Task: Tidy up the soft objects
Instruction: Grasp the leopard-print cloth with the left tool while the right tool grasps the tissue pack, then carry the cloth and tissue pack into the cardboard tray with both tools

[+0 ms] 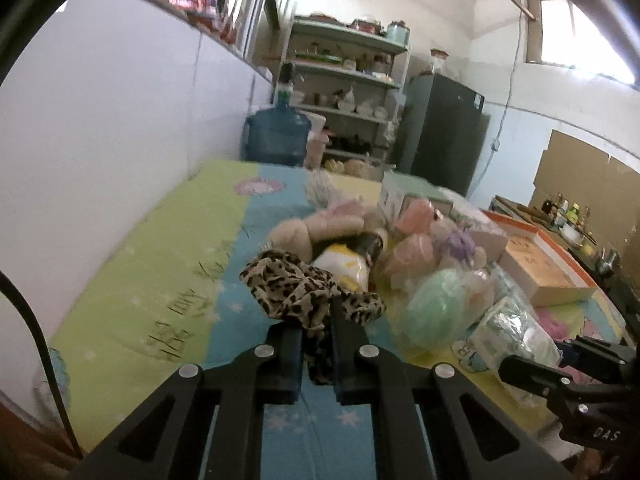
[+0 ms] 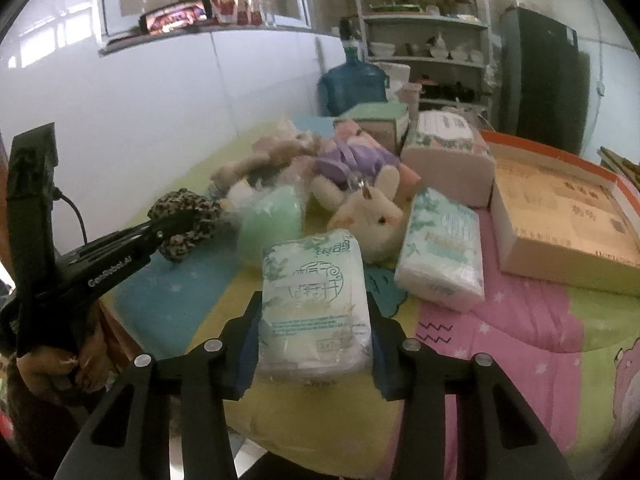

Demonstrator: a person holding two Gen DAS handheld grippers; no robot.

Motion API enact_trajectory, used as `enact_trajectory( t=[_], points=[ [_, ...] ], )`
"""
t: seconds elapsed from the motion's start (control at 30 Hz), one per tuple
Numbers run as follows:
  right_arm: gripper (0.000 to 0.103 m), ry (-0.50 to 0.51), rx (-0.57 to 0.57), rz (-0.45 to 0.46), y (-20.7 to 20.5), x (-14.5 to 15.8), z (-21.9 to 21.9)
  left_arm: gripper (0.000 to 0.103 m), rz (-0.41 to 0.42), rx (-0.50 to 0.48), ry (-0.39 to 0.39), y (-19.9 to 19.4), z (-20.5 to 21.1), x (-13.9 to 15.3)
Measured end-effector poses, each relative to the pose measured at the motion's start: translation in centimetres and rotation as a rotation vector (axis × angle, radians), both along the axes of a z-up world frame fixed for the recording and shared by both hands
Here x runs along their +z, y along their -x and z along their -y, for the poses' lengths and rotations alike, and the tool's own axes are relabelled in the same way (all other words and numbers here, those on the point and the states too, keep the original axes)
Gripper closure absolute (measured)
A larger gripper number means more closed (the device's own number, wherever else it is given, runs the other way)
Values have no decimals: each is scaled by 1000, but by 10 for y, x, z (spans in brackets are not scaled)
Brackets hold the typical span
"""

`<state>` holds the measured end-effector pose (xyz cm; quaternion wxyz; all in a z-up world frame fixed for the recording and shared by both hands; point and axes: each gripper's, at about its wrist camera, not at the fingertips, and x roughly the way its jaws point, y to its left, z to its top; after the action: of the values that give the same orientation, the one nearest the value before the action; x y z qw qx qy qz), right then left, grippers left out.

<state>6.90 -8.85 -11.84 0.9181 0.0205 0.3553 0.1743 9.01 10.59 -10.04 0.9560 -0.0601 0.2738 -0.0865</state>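
A table covered with a pastel patchwork cloth holds a heap of soft things. The left gripper has its jaws pressed almost together, pinching a leopard-print fabric piece that bunches up between and ahead of the fingers, just in front of a pile of plush toys. The right gripper grips a tissue pack from both sides, pads against its plastic wrap. A second tissue pack lies just beside it, and a white plush rabbit rests behind both. A green round object in clear wrap is hard to identify. The person's hand is cut off at the left edge of the right wrist view.
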Motion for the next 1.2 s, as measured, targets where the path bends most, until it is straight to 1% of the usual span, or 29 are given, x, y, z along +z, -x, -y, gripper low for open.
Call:
enact_trajectory(
  t=[0.17,0.27,0.4,0.53,0.8,0.9,1.2],
  points=[
    [57,-34,-9,43,8,12,10,92,77,18,-20,15,0,24],
    [57,-54,-20,71,10,21,19,92,127,21,-39,22,8,40],
    [57,-74,-28,89,9,30,26,92,154,6,-38,27,17,57],
    [57,-83,-46,123,13,39,36,92,167,-11,-38,28,31,68],
    [57,-86,-92,174,21,56,61,92,169,-71,-43,23,71,78],
    [57,-84,-111,187,23,59,71,92,168,-105,-33,20,90,83],
    [57,-67,-192,243,29,75,111,92,194,-216,-36,11,152,95]
  ],
)
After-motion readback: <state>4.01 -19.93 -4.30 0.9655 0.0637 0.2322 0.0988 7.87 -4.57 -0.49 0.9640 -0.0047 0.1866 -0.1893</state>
